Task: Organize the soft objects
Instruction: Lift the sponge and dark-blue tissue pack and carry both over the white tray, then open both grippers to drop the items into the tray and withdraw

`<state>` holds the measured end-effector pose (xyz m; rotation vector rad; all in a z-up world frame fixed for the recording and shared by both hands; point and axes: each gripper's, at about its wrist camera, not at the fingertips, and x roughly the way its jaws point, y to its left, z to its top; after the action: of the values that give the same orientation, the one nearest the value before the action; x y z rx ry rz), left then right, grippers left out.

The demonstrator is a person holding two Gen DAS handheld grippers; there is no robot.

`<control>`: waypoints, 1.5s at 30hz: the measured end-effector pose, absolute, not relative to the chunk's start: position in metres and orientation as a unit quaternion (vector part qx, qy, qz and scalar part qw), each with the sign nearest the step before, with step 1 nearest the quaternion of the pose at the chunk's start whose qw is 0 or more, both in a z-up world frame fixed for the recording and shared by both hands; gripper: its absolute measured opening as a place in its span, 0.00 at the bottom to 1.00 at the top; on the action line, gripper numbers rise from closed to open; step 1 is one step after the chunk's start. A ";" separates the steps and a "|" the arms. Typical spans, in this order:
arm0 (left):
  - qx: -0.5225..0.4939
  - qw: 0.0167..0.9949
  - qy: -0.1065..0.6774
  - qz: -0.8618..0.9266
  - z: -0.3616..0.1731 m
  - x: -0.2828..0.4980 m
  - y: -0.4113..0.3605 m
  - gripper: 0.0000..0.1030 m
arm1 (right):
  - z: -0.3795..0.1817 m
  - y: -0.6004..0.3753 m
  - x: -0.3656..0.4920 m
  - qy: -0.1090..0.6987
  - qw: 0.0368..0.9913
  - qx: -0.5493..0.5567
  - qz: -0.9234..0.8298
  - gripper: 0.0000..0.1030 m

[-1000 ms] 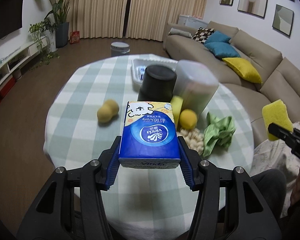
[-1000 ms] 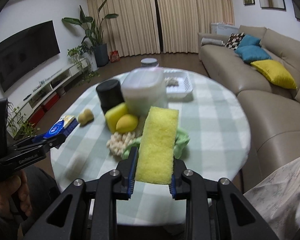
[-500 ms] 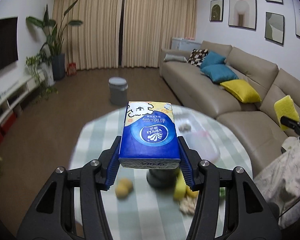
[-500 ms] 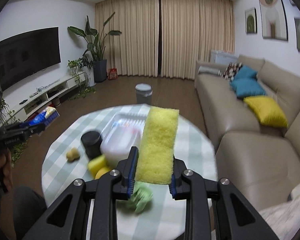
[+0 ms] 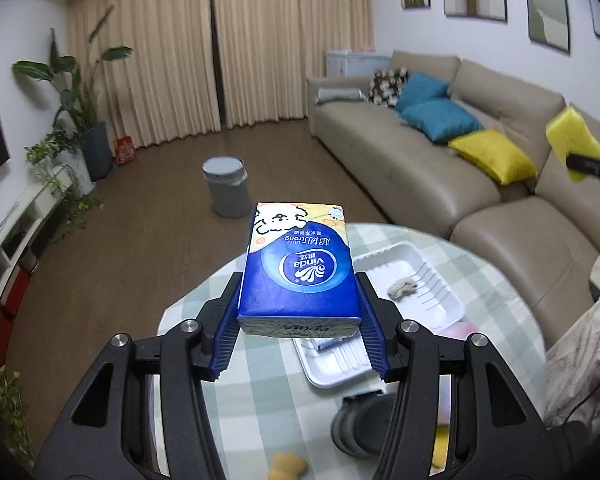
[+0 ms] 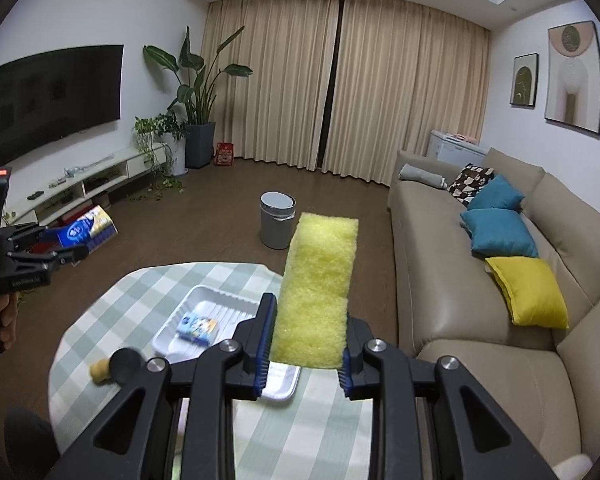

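Between the blue pads of the left gripper (image 5: 299, 322), a blue tissue pack (image 5: 298, 270) is clamped above the checked worktop (image 5: 260, 396). Beside it, the right gripper (image 6: 306, 346) pinches a yellow sponge (image 6: 320, 284) upright. Farther on, a white tray (image 6: 188, 312) holds a small pack (image 6: 197, 326); beyond stands a grey bin (image 6: 277, 220).

A round table (image 6: 112, 312) under a green-and-white checked cloth carries a white ribbed tray (image 6: 204, 300) — the landmark here. Just beside the tray's near corner stands a black cylindrical container (image 6: 126, 364), and touching that container, on the side away from the tray, lies a small tan peanut-shaped thing (image 6: 99, 371) — soft-looking, blurred.
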<state>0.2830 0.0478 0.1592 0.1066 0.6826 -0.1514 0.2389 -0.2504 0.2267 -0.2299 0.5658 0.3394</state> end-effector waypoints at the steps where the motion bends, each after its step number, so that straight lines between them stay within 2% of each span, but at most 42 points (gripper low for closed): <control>1: 0.057 0.934 0.343 -0.081 0.151 0.296 0.047 0.49 | 0.223 -0.247 0.255 0.284 0.936 -0.116 0.171 0.28; 6: 0.074 0.914 0.384 -0.108 0.103 0.355 0.031 0.49 | 0.189 -0.227 0.321 0.328 0.915 -0.122 0.199 0.28; 13: 0.098 0.888 0.427 -0.137 0.044 0.402 0.010 0.49 | 0.084 -0.170 0.395 0.411 0.859 -0.164 0.257 0.28; 19: 0.119 0.864 0.460 -0.168 0.000 0.413 0.000 0.49 | 0.015 -0.140 0.420 0.460 0.816 -0.201 0.286 0.28; 32: 0.127 0.851 0.478 -0.178 -0.028 0.419 -0.013 0.50 | -0.037 -0.129 0.434 0.496 0.792 -0.204 0.293 0.27; 35: 0.109 0.855 0.476 -0.175 -0.028 0.421 -0.007 0.53 | -0.046 -0.128 0.436 0.499 0.791 -0.204 0.290 0.27; 37: 0.098 0.859 0.471 -0.173 -0.023 0.420 -0.001 0.60 | -0.046 -0.131 0.435 0.495 0.796 -0.197 0.288 0.32; 39: 0.087 0.862 0.468 -0.175 -0.019 0.419 0.003 0.65 | -0.043 -0.135 0.435 0.493 0.800 -0.186 0.288 0.51; 41: 0.079 0.865 0.461 -0.181 -0.013 0.418 0.005 0.67 | -0.038 -0.140 0.435 0.488 0.806 -0.179 0.284 0.61; 45: 0.080 0.871 0.448 -0.185 -0.001 0.409 0.007 0.69 | -0.021 -0.148 0.428 0.469 0.819 -0.165 0.286 0.70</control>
<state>0.4094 0.0068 -0.0005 0.1675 0.9360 -0.3876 0.4284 -0.1482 -0.0210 -0.3517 0.9997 0.6090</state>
